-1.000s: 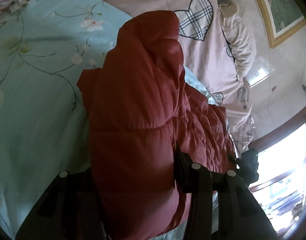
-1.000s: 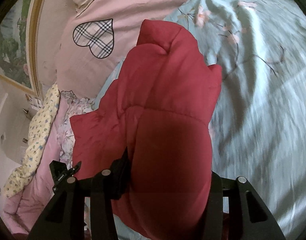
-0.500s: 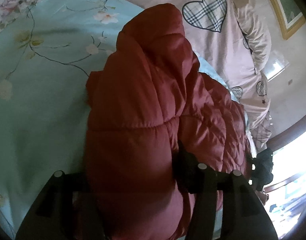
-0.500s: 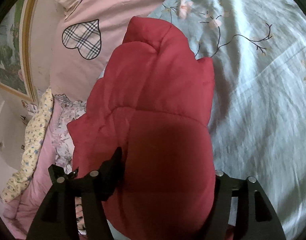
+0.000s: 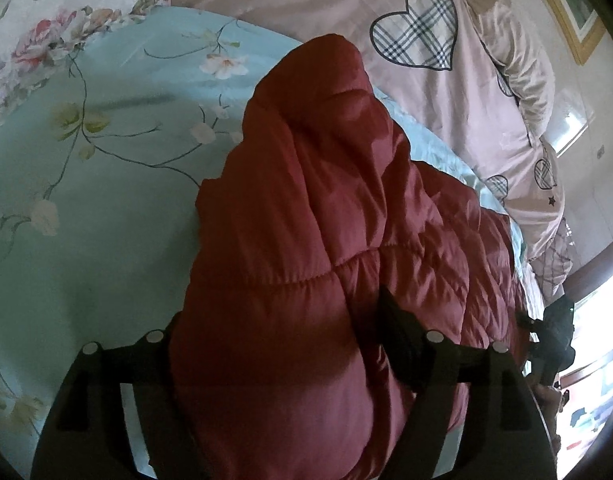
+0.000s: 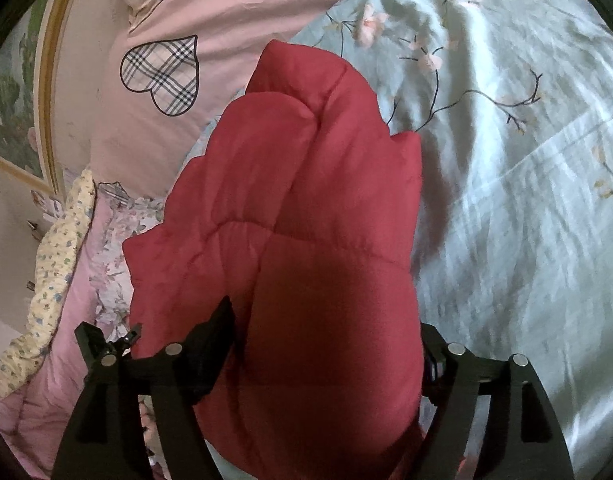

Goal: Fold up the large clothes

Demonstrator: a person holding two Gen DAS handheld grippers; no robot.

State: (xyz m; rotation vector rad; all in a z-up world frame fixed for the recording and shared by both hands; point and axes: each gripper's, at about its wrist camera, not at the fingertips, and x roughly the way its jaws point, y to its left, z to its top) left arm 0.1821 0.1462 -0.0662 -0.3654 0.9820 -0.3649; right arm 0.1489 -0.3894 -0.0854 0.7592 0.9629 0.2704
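Note:
A puffy dark red quilted jacket (image 5: 306, 208) lies folded in a thick bundle on the light blue floral bedsheet (image 5: 86, 200). In the left wrist view its near end bulges up between the fingers of my left gripper (image 5: 282, 312), whose jaws are opening; the left finger is hidden behind the fabric. In the right wrist view the same jacket (image 6: 306, 184) fills the gap of my right gripper (image 6: 326, 316), whose jaws are also opening, and both fingers stand at the bundle's sides. The two grippers hold opposite ends of the near edge.
A pink duvet with plaid hearts (image 5: 418, 40) lies beyond the jacket, with a floral pillow (image 5: 46, 32) at the far left. A yellow flowered cloth and pink bedding (image 6: 54, 264) pile up beside the bed. A framed picture (image 6: 14, 100) hangs on the wall. A bright window (image 5: 594, 360) is on the right.
Both grippers' jaws have spread apart around the jacket. The jacket bundle has settled lower onto the sheet and puffed out between the fingers.

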